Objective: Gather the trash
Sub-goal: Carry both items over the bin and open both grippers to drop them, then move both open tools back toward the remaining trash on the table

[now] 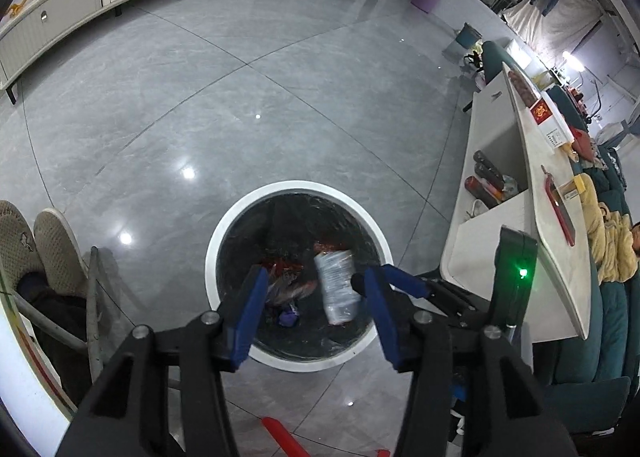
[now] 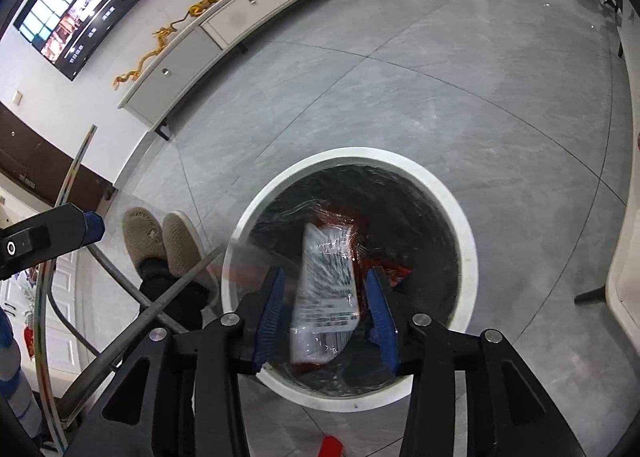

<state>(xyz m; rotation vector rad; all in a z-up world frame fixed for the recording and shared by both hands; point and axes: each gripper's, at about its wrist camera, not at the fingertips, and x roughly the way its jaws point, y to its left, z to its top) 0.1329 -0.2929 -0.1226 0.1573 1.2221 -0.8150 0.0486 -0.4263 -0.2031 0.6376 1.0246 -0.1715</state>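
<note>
Both of your hand-held grippers point down over the round bin point(image 1: 214, 241) with the white rim and black liner, standing on the grey tiled floor point(image 1: 240, 105); your left hand-held gripper point(image 1: 316, 313) is released, its blue pads parted and nothing between them; below it, inside the bin, lie a red crumpled wrapper point(image 1: 286, 283) and a clear plastic-wrapped packet point(image 1: 338, 287) with printed text. Your right hand-held gripper point(image 2: 326, 311) also stands parted; the same packet point(image 2: 326, 285) appears between its pads in the right wrist view, blurred and tilted (whether either pad touches it you cannot tell from the picture; a gap shows on the right side), with red packaging point(image 2: 384, 269) under it in the liner. In the left wrist view the tip of the right hand-held gripper shows just beside the left one's right finger. Beige slippers point(image 2: 168, 241) rest on the floor near the bin, beside a metal frame point(image 2: 168, 297); a white surface point(image 1: 532, 193) carrying a red phone point(image 1: 560, 209) stands to the right.
</note>
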